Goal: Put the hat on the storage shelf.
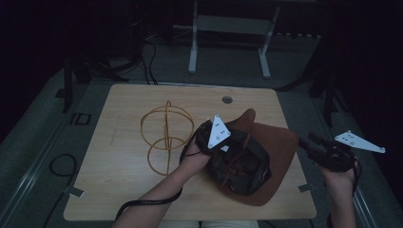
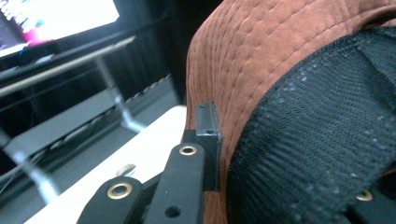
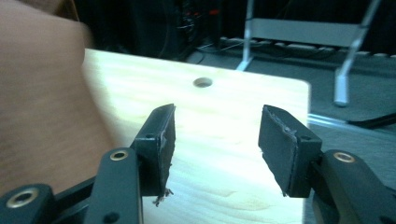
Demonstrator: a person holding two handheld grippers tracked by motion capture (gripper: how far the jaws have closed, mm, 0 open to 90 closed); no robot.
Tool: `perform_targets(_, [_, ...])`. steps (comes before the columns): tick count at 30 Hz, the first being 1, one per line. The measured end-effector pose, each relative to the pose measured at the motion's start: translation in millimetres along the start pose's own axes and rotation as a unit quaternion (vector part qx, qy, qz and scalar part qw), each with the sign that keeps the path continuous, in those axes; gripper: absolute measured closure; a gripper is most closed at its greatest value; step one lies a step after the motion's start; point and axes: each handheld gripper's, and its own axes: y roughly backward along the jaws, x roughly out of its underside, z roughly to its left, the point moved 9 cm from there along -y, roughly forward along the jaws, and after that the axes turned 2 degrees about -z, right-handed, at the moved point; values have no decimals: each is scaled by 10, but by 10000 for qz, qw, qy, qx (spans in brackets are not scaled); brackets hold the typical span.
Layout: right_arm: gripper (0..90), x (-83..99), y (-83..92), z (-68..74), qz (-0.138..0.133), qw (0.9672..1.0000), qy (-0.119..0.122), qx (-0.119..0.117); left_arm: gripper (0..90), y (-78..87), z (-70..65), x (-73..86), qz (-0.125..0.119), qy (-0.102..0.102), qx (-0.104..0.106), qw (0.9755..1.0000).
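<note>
- High view, far left: the wire frame (image 1: 166, 137), two gold hoops joined into an open cage, stands on the wooden table (image 1: 123, 180) just left of my left hand; I judge it the nearest obstacle on that side.
- Centre: my left gripper (image 1: 209, 137) sits at the upper left edge of the hat (image 1: 275, 147), a rust-brown brimmed hat lying crown-down with its black mesh lining (image 1: 240, 164) facing up.
- Left gripper view: one jaw presses on the outside of the brown brim (image 2: 261, 60), the mesh (image 2: 317, 140) lies on the inner side; the jaws appear clamped on the brim, though the second jaw is mostly hidden.
- Step in hand, as I judge it: hold the brim steady while the other tool approaches; I would keep the grip on the stitched edge, not the mesh, which may snag.
- Right: my right gripper (image 1: 316, 147) hovers just off the table's right edge, near the hat's right brim.
- Right gripper view: jaws (image 3: 215, 144) well apart, empty, over bare wood.
- Open room: far half of the table, around the cable hole (image 1: 227, 99); the near right corner is crowded by the brim.
</note>
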Motion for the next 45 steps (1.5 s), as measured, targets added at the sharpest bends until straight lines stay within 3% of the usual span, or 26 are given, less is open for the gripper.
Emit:
perform_targets(1, [448, 19, -25, 16, 32, 10000, -13, -41, 876, 31, -26, -15, -151, 94, 199, 9996])
perform_targets(6, [448, 74, -138, 194, 157, 9986, 17, -504, 876, 194, -107, -25, -442, 55, 844, 9954])
perform_targets(10, [436, 57, -191, 443, 140, 9946, 97, -1021, 876, 298, -147, -36, -664, -40, 1098, 9917])
perform_targets(12, [423, 52, -216, 615, 158, 9905, 215, -1351, 876, 354, -177, -56, -825, -30, 1317, 9879])
perform_targets(14, [411, 50, -244, 781, 210, 9867, 315, -1581, 875, 399, -206, -71, -939, -119, 1412, 9854])
perform_targets(17, [396, 43, -270, 1051, 220, 9770, 497, -2061, 875, 433, -250, -81, -992, -157, 1512, 9834])
perform_targets(20, [390, 36, -293, 1285, 214, 9658, 637, -2503, 875, 428, -289, -78, -987, -273, 1535, 9828])
perform_targets(24, [390, 54, -349, 1499, 224, 9549, 856, -2834, 874, 396, -311, -62, -940, -326, 1500, 9837])
perform_targets(29, [404, 37, -412, 1671, 155, 9450, 983, -3115, 872, 328, -340, -31, -766, -389, 1399, 9864])
perform_targets(32, [418, 2, -422, 1724, 69, 9407, 962, -3252, 870, 304, -351, -35, -717, -395, 1318, 9879])
perform_targets(34, [417, -17, -437, 1746, 41, 9394, 858, -3320, 870, 290, -346, -44, -701, -406, 1199, 9895])
perform_targets(38, [459, -31, -468, 1751, 25, 9411, 780, -3291, 868, 289, -350, -50, -710, -516, 976, 9913])
perform_targets(41, [601, -42, -479, 1717, 33, 9469, 784, -3117, 866, 295, -362, -58, -706, -594, 936, 9913])
perform_targets(43, [617, -48, -483, 1697, 10, 9482, 742, -3088, 866, 289, -364, -65, -671, -603, 912, 9917])
perform_targets(45, [629, -47, -475, 1689, -1, 9481, 737, -3094, 866, 291, -368, -68, -703, -538, 1017, 9909])
